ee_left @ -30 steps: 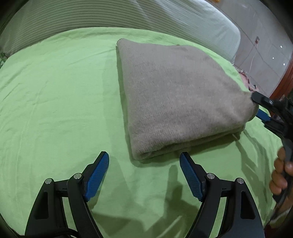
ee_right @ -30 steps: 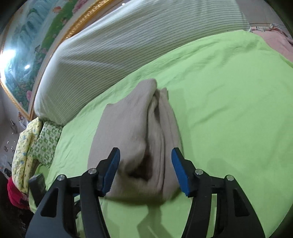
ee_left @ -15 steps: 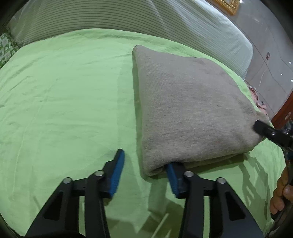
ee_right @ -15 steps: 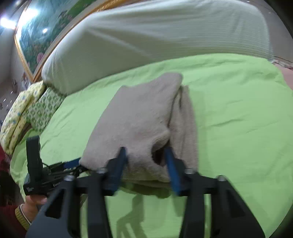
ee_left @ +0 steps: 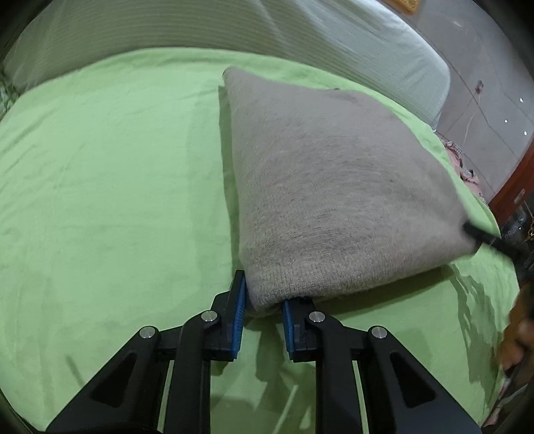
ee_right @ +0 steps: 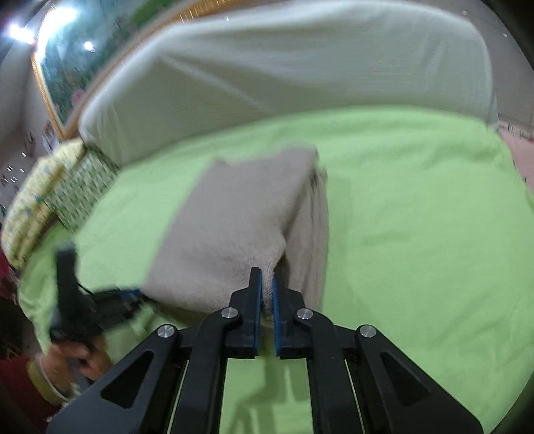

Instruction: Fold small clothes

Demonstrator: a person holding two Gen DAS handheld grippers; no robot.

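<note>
Left wrist view: the folded grey knit garment (ee_left: pixel 333 187) lies on the green bedsheet (ee_left: pixel 110 187), with a white striped pillow (ee_left: pixel 233 26) along the far side. The left gripper (ee_left: pixel 263 310) grasps the near left corner of the garment; its blue pads (ee_left: pixel 237 320) stand moderately apart with the thick folded edge filling the gap between them. In the right wrist view, the right gripper (ee_right: pixel 265 300) clamps the adjacent near corner of the garment (ee_right: pixel 240 213), pads almost closed on a thin bunch of knit, while looser layers hang beside it on the right.

Procedure, as judged from this state: the step in hand is to lift the near edge and carry it over to the far edge. Raise both corners level and together, keep the edge taut between the grippers, and confirm that all layers are captured, since the loose right-hand layers may slip and spoil the fold
</note>
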